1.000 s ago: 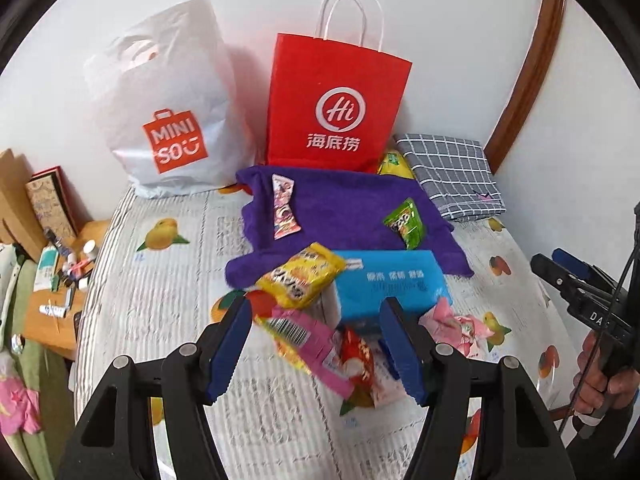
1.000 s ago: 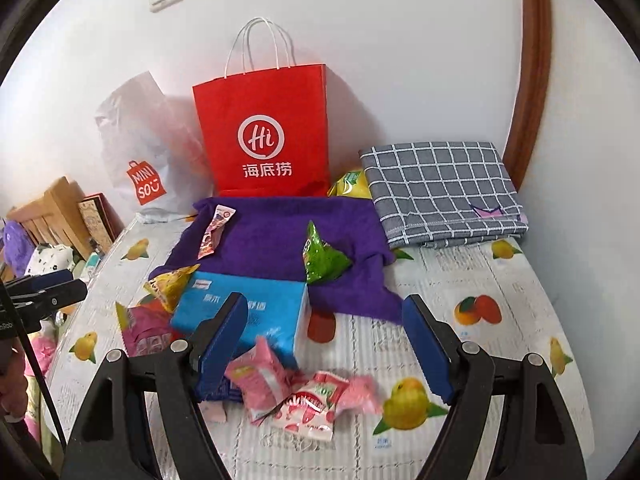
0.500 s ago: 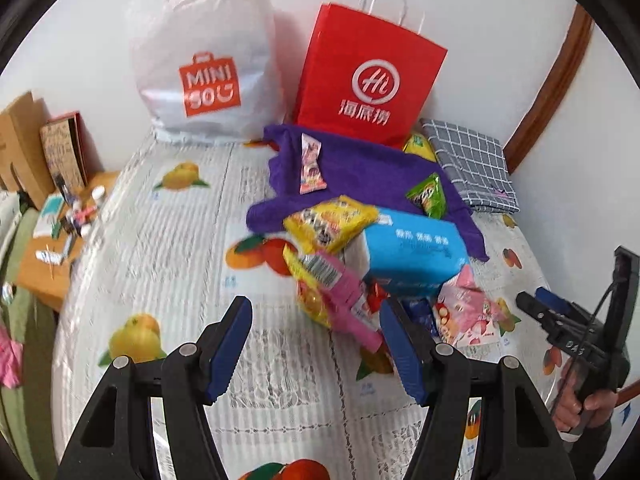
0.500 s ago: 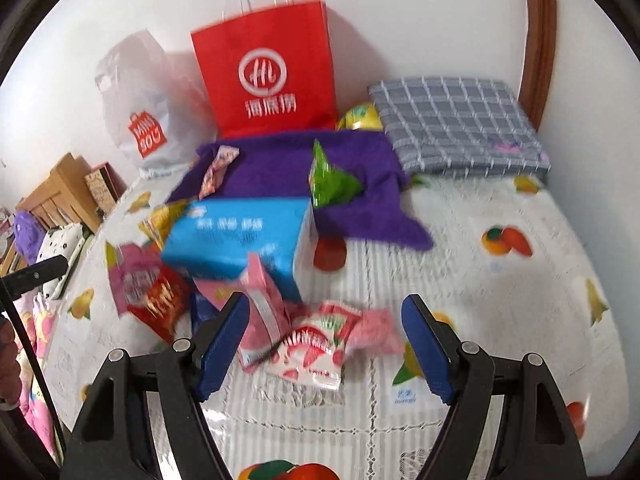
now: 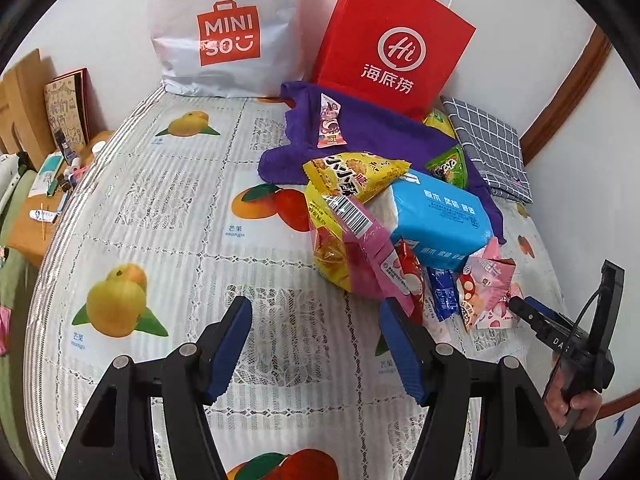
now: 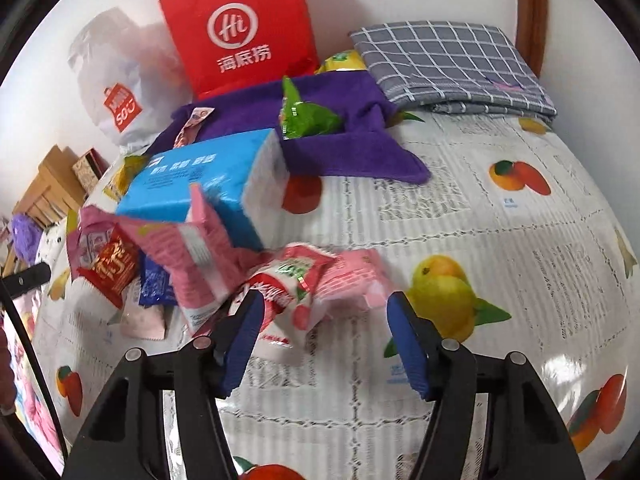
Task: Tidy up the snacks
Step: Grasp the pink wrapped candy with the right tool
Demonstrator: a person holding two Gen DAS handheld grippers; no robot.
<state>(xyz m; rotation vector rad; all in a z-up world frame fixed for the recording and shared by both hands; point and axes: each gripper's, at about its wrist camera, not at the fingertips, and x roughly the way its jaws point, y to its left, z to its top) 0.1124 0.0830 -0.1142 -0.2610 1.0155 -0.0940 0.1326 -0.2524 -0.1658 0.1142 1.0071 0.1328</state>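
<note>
The bed (image 5: 168,216), spread with a fruit-print cover, carries everything: toward twelve o'clock a white shopping bag (image 5: 226,28) and a red paper bag (image 5: 390,40) stand against the wall, with a purple towel (image 5: 380,132) before them. The snacks lie heaped around a blue tissue pack (image 5: 440,216), at one o'clock from the left tool (image 5: 316,344), which hangs open over bare cover with nothing between its jaws. The right tool (image 6: 322,340) is closing; the red-and-white strawberry packet (image 6: 296,280) lies at its left jaw, not yet pinched. This looks like the first pick. Next, the right tool likely needs to settle lower and centre on that packet before clamping.
</note>
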